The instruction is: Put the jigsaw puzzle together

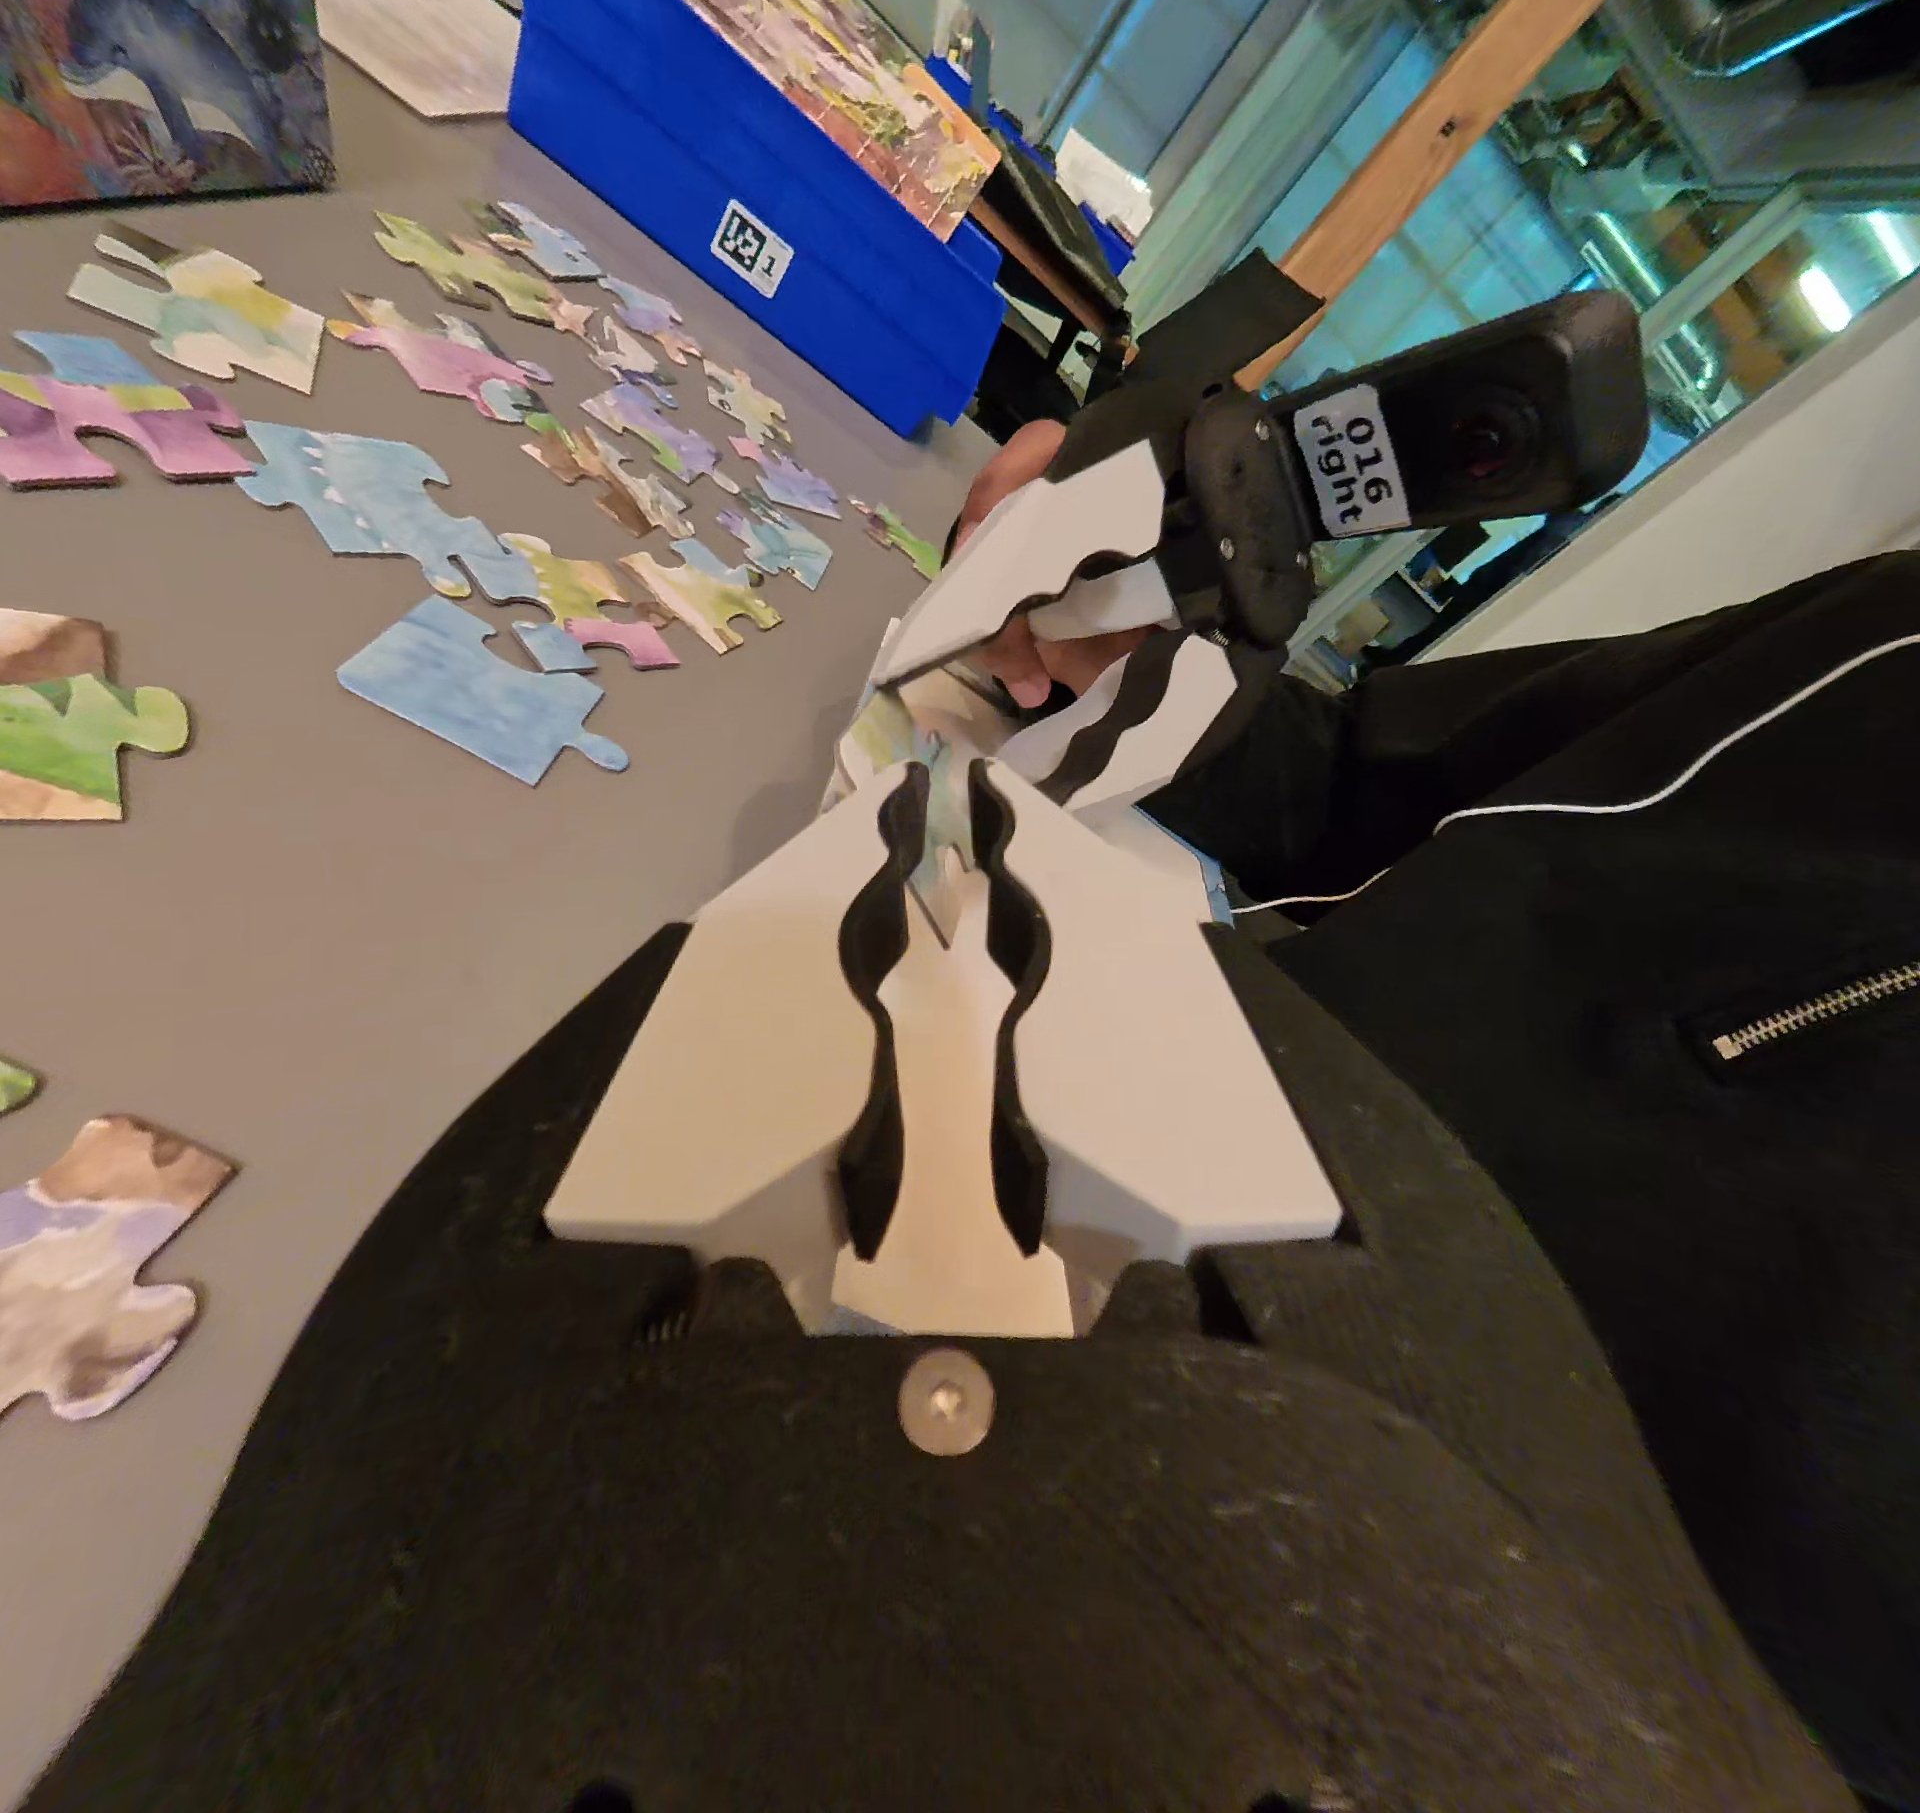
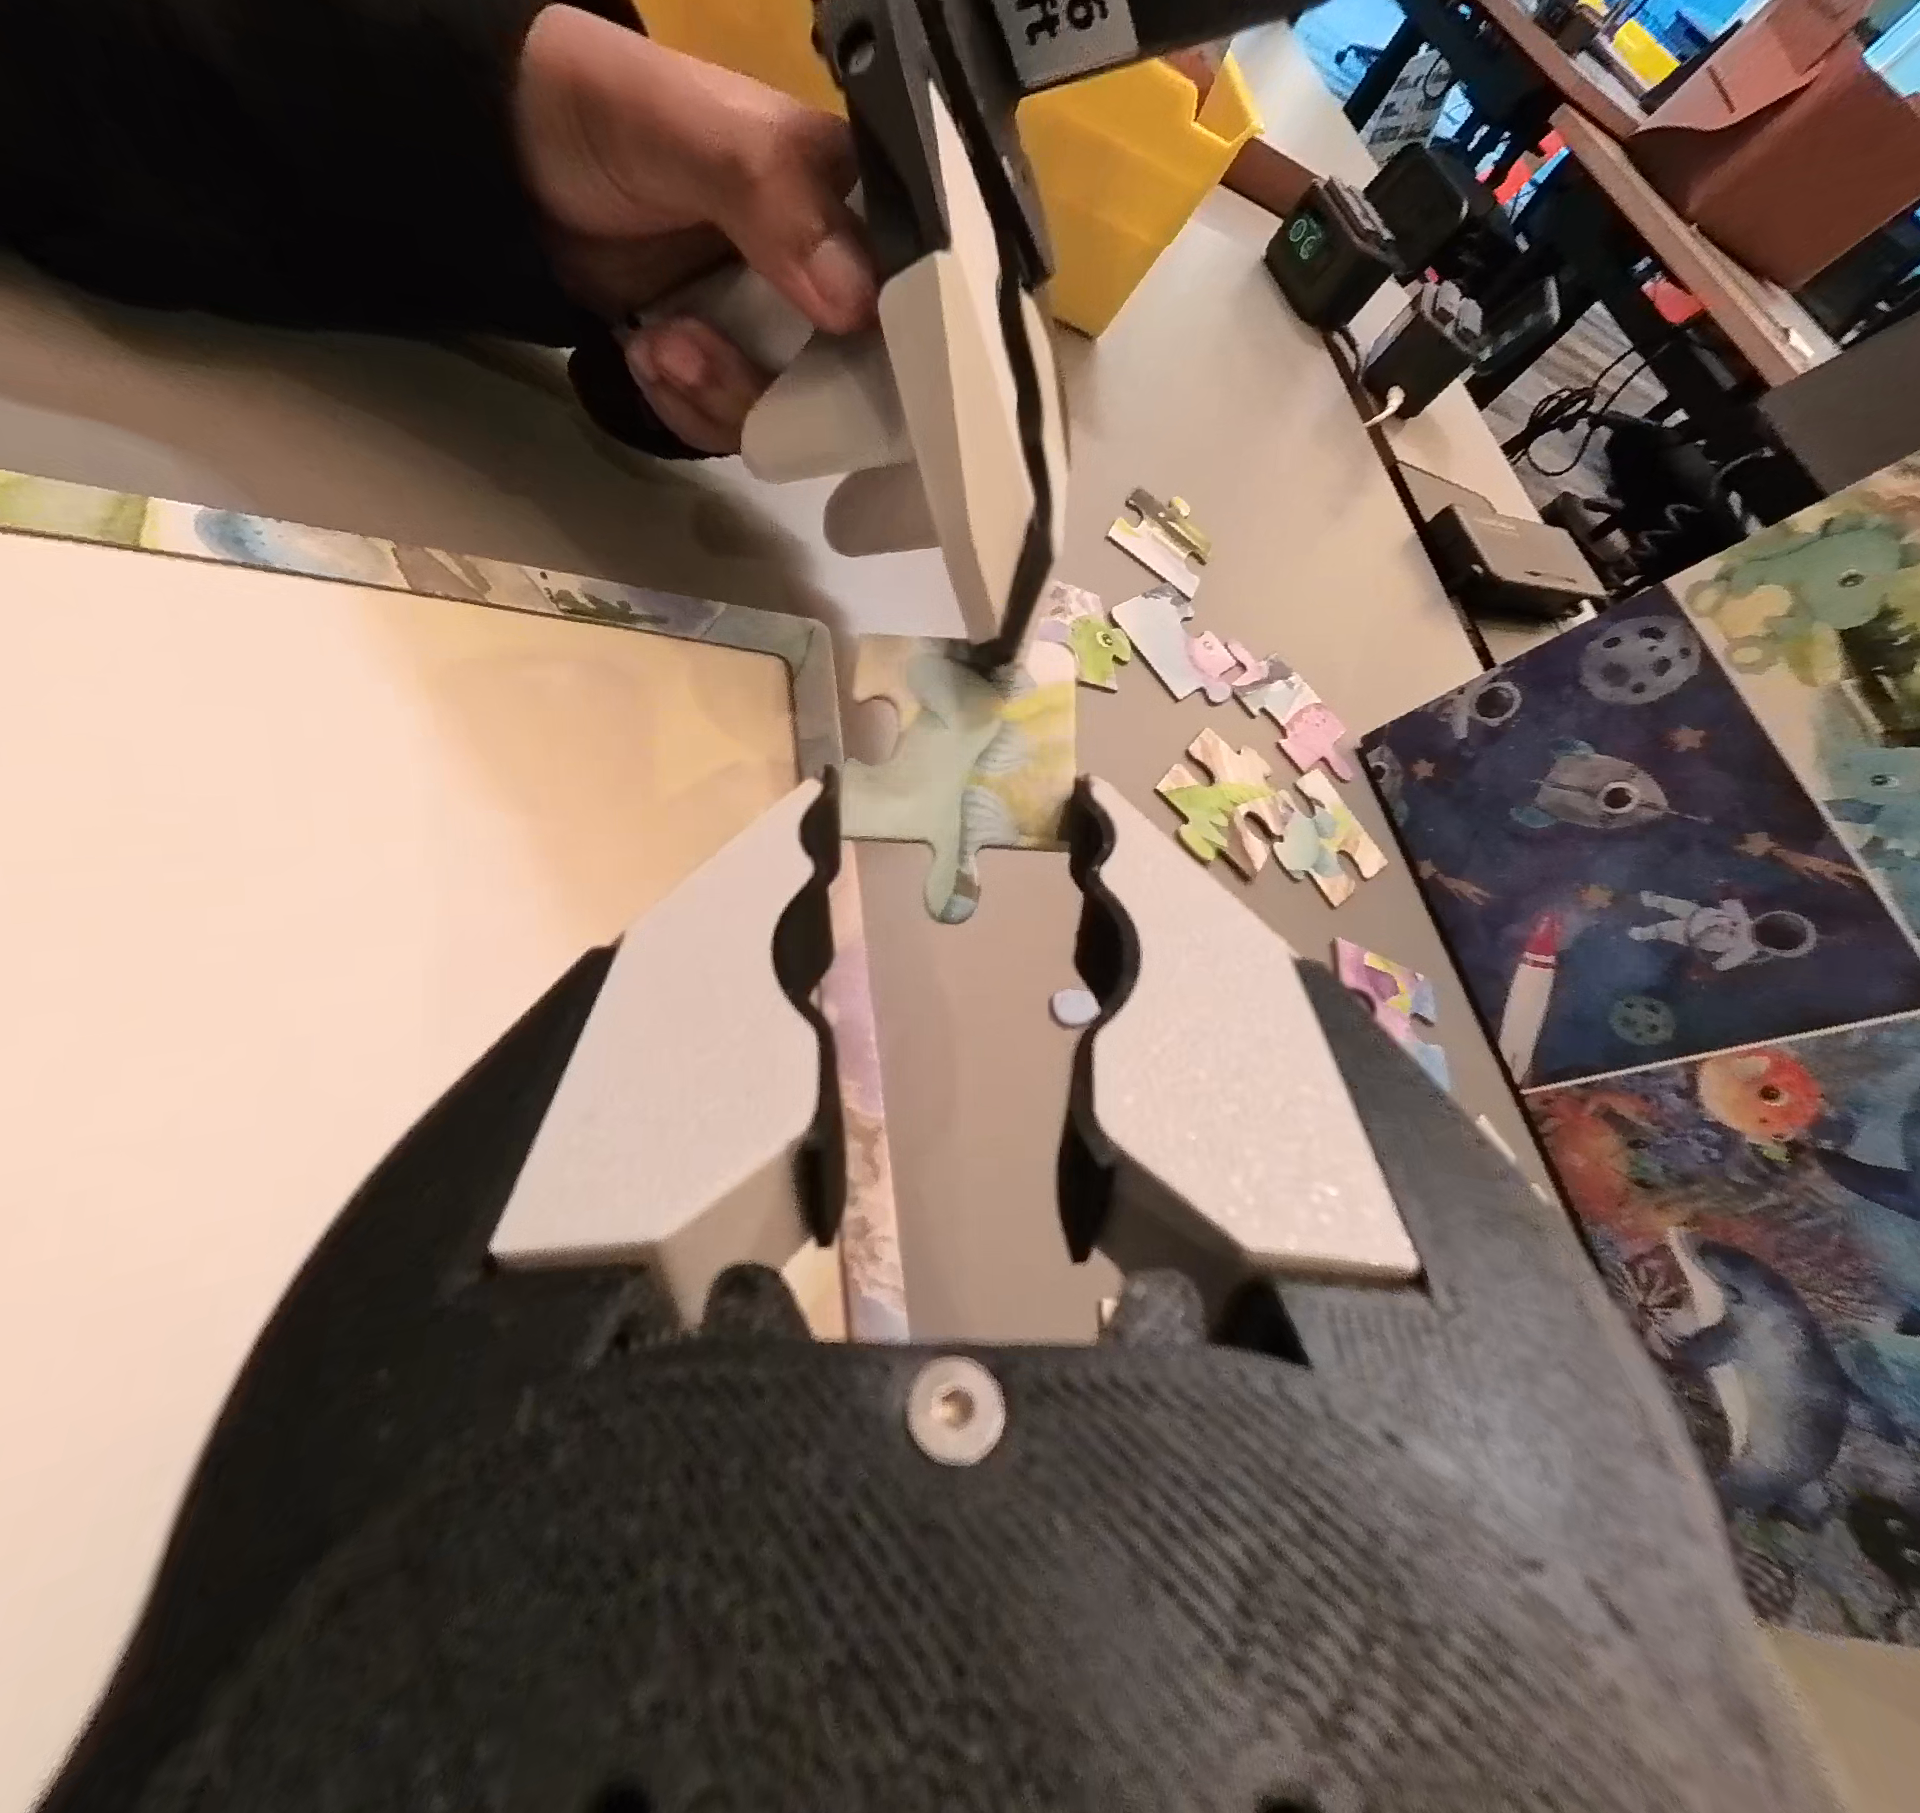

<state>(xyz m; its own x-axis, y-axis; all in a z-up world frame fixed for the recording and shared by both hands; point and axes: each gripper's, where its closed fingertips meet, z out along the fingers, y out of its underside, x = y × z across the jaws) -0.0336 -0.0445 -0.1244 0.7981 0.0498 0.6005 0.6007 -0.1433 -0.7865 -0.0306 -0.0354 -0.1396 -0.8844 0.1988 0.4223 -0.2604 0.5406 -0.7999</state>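
**deskwatcher:** Over by the corner of the puzzle frame, the left gripper comes down steeply from above, fingers pinching the far edge of a pale green-and-yellow puzzle piece. That piece sits just off the frame's corner on the grey surface. A hand in a black sleeve wraps the handle, wrist cocked down toward the piece.

**pieceful:** And the right one?

**deskwatcher:** The right gripper lies low and nearly flat, fingers spread wide, tips on either side of the piece's near edge. I can't tell whether they touch it. From the left wrist view you see the other hand curled around its trigger, and loose pieces scattered farther off near a blue bin.
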